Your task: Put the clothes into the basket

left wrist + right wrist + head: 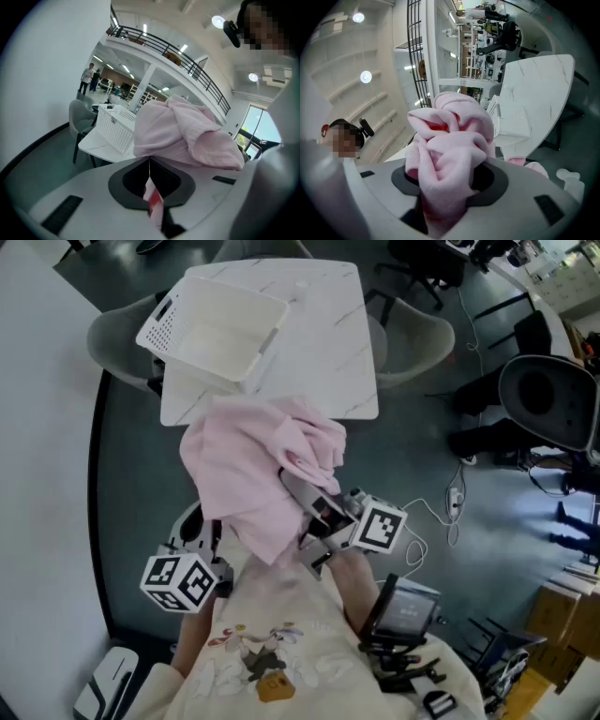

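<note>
A pink garment [253,470] hangs bunched in the air between my two grippers, just in front of the white marble table [328,352]. The white perforated basket [169,320] stands tilted on the table's far left part, nothing showing inside it. My right gripper [302,495] is shut on a thick wad of the pink garment [450,154], which fills the gap between the jaws of that gripper [445,180]. My left gripper [214,532] sits lower left under the cloth. In its own view the left gripper [149,163] is shut on a thin fold of the garment [187,136]. The basket [115,126] lies beyond.
Grey chairs flank the table at left [117,338] and right [417,334]. A black office chair [548,409] and a floor cable with a power strip [455,502] are to the right. A white wall [42,456] runs along the left. Two people [89,77] stand far off.
</note>
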Tool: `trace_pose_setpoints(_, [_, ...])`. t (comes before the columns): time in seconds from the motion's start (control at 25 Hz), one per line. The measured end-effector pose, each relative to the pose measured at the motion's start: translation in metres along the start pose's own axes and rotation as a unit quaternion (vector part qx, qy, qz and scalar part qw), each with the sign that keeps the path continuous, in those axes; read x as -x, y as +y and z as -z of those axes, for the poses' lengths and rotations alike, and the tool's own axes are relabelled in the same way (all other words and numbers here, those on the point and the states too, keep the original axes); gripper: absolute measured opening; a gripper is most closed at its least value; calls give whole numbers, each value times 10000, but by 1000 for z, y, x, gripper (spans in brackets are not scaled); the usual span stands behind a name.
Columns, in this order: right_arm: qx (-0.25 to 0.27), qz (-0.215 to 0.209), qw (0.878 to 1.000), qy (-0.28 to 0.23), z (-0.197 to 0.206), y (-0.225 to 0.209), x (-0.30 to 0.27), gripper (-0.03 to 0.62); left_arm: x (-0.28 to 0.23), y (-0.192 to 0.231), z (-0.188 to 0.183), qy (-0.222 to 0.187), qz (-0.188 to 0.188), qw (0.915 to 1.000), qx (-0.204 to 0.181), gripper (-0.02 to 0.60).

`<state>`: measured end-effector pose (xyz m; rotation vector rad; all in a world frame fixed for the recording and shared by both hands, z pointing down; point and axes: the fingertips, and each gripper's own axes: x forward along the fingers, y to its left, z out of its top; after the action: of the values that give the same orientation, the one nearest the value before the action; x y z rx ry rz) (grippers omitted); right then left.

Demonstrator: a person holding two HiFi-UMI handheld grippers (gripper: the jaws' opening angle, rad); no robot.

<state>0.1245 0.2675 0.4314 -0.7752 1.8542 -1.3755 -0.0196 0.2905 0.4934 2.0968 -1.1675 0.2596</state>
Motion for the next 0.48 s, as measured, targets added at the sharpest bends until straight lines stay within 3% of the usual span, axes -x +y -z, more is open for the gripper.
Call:
trace_pose_setpoints(0.16, [-46, -143, 9998, -93, 2, 0, 16, 219, 4, 1, 8, -192, -91, 9998, -46, 12])
trace_pose_setpoints(0.36, [-173, -364, 9989, -226, -6, 6, 17, 219, 9, 16, 14, -118, -212, 9994, 232, 12])
trace_pose_setpoints(0.48, [-76, -416, 9989, -181, -1, 15, 20, 219, 22, 10, 12, -163, -159, 9997, 118, 12])
